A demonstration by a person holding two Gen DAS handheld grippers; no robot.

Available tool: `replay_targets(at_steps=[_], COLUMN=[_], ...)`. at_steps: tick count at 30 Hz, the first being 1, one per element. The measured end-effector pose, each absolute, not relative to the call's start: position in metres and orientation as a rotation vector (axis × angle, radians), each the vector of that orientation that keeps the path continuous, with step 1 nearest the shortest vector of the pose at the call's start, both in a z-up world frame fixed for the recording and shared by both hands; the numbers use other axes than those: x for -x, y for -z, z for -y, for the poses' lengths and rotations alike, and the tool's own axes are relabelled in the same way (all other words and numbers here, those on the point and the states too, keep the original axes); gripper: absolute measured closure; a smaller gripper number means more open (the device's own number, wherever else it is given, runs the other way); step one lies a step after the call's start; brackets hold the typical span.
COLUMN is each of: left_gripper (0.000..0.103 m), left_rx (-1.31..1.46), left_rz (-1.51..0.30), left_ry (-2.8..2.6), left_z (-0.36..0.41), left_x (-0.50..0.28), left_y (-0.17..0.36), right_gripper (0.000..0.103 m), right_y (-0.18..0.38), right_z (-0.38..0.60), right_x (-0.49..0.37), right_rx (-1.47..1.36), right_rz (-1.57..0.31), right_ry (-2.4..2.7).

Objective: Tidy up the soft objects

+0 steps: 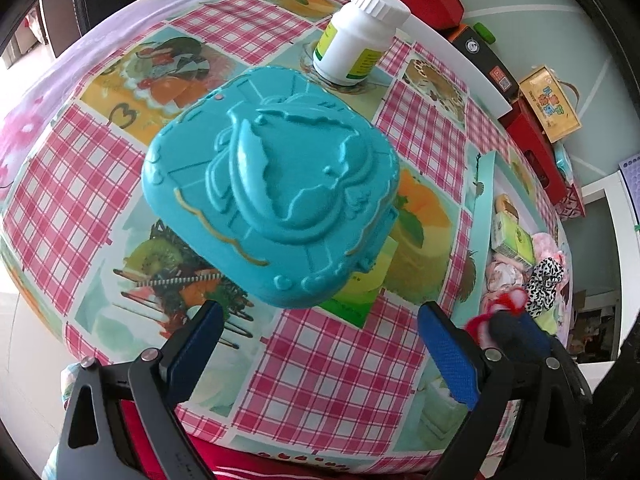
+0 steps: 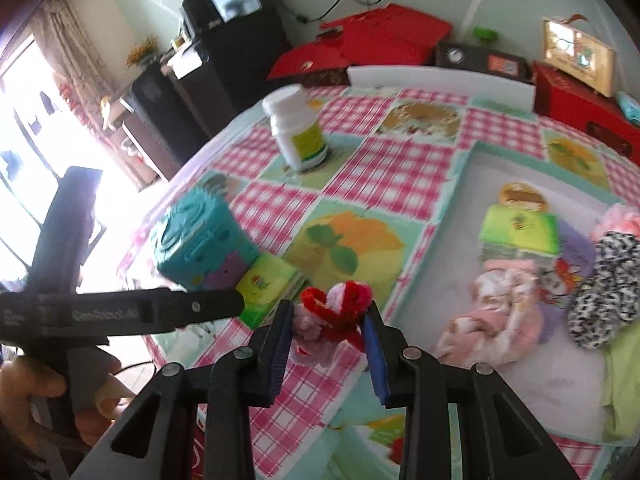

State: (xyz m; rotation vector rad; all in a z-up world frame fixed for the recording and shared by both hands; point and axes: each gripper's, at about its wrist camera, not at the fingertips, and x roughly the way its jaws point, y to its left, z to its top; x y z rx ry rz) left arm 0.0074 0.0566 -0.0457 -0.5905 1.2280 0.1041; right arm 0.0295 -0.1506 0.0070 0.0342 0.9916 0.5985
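- My right gripper (image 2: 329, 322) is closed on a red-and-pink fuzzy toy (image 2: 334, 304), held above the checked tablecloth (image 2: 392, 168), just left of the tray (image 2: 460, 184).
- My left gripper (image 1: 320, 344) is wide open with nothing in it, just short of the teal box (image 1: 272, 196).
- In the tray lie a pink cloth (image 2: 492, 312), a leopard-print piece (image 2: 604, 288) and a green packet (image 2: 520, 228).
- A white bottle (image 2: 298, 128) stands further back.

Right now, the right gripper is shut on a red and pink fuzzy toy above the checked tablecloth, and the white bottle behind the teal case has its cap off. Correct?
Not quite. The white bottle has its ribbed cap on, as the left wrist view shows. The rest holds: the right gripper is shut on the red and pink fuzzy toy above the checked tablecloth, behind the teal case.
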Motion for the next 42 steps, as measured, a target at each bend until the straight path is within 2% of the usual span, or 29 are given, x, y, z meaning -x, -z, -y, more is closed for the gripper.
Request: replay_targets(at_steps=[1, 7, 30, 42], left_gripper=[0.013, 0.014, 0.014, 0.014], left_rx=[0.59, 0.583, 0.579, 0.565], left_rz=[-1.23, -1.244, -1.201, -1.241], left_ry=[-0.105, -0.138, -0.301, -0.318], left_z=[-0.056, -0.054, -0.074, -0.076], left_x=[-0.008, -0.007, 0.023, 0.028], left_y=[0.046, 0.05, 0.043, 0.054], right_gripper=[0.067, 0.067, 0.067, 0.067], right_y=[-0.01, -0.021, -0.015, -0.013], right_z=[0.154, 0.173, 0.183, 0.182], right_x=[-0.03, -0.031, -0.032, -0.032], right_rx=[-0.039, -0.09, -0.132, -0.126], right_rz=[-0.982, -0.937, -0.934, -0.938], right_ry=[-0.594, -0.573, -0.589, -0.59])
